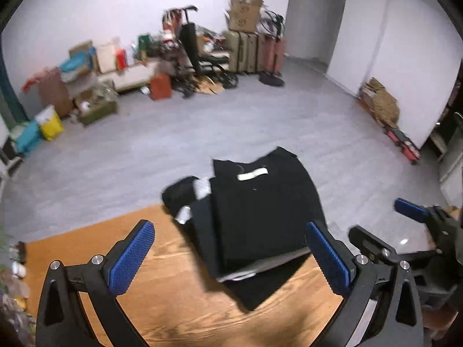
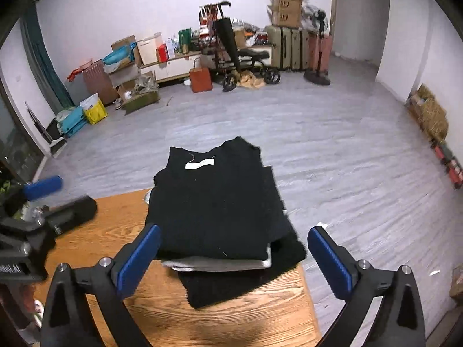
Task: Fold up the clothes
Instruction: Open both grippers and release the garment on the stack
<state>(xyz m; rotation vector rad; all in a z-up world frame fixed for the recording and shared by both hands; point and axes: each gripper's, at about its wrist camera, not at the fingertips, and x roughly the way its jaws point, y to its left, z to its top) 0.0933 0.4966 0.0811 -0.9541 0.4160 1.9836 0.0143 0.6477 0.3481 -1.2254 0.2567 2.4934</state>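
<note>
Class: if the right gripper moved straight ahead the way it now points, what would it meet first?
Most likely the folded black garment on the wooden table; it lies directly ahead of the open right gripper, though depth is uncertain.

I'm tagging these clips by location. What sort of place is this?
Probably a spare room at home, used for storage: suitcases, cardboard boxes and bags are heaped along the far wall on a bare grey floor, with folded clothes on a wooden table.

I count one stack of folded clothes on one worktop, two grippers, left gripper and right gripper, one standing fan.
</note>
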